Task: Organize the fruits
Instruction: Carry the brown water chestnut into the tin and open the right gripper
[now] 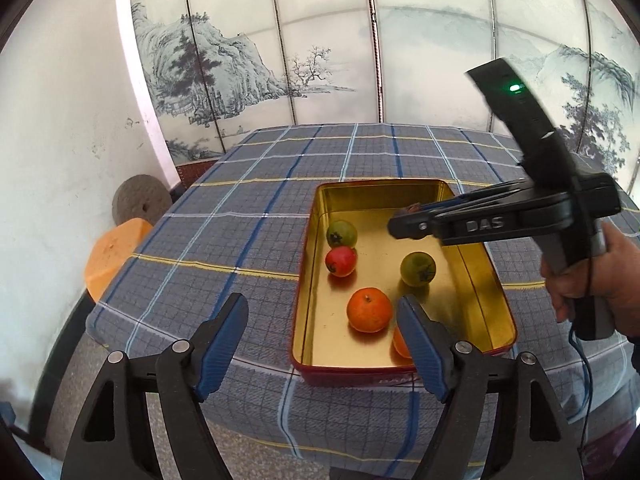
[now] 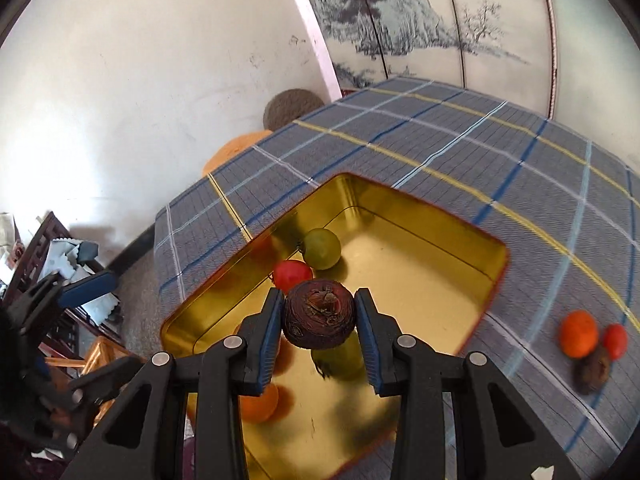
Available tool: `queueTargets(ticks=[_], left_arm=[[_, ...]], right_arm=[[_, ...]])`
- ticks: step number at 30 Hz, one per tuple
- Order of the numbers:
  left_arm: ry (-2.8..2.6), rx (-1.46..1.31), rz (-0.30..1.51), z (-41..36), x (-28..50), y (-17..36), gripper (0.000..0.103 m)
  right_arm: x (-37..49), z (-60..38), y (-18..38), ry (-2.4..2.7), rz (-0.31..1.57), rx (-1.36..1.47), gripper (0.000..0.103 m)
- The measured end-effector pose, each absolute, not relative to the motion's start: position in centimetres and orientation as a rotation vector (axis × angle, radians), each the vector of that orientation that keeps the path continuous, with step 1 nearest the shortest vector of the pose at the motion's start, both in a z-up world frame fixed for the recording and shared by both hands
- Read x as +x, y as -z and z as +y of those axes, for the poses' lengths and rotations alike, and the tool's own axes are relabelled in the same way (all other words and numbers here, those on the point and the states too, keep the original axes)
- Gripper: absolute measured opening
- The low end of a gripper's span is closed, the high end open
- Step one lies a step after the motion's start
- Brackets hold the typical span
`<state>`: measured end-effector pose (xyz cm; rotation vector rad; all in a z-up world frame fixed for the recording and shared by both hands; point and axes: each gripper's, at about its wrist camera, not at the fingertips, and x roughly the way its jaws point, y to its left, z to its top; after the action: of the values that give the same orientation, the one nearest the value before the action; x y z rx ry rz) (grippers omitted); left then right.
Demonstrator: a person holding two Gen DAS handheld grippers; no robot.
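Now, as I read it from my station:
Right hand-held gripper [image 2: 316,316]: nearly closed, its pads pressing both sides of a dark brown fruit [image 2: 319,314]; it hangs over the tin.
Left hand-held gripper [image 1: 323,340]: jaws wide apart with nothing between them, low at 6 o'clock in its own view, by the tin's near rim.
Gold tin [image 1: 496,280]: open, red outside – it sits on the bench [image 1: 224,216] under a blue checked cloth.
Inside the tin, left wrist view: green fruit [image 1: 341,233] at 12 o'clock of the red fruit [image 1: 340,261], the two touching; second green fruit [image 1: 418,269] toward 3 o'clock of them; orange [image 1: 369,309] toward 6 o'clock; another orange [image 1: 400,343] partly hidden behind a left fingertip.
On the cloth outside the tin, right wrist view: a third orange [image 2: 578,333], a small red fruit [image 2: 615,341] and a second brown fruit [image 2: 593,368] – bunched together at 3 o'clock of the tin.
Person's hand [image 1: 608,280]: wrapped around the right gripper's handle, at 3 o'clock in the left view.
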<state>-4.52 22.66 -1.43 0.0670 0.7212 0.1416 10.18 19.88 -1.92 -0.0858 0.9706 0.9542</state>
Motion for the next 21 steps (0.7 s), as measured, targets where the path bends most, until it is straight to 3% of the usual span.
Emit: queueTargets(ticks=[18,21], left_arm=[[-0.141,0.094,0.737,22.7,-4.9,2.3,0.082],[-0.138,0.103,0.744,22.5,-5.0,2.3,0.082]], right_arm=[[11.1,21.8,2.3,-0.944,0.983,-0.063,0.035],[10.9,20.8,1.3,-0.951,0.947,-0.024,0.043]])
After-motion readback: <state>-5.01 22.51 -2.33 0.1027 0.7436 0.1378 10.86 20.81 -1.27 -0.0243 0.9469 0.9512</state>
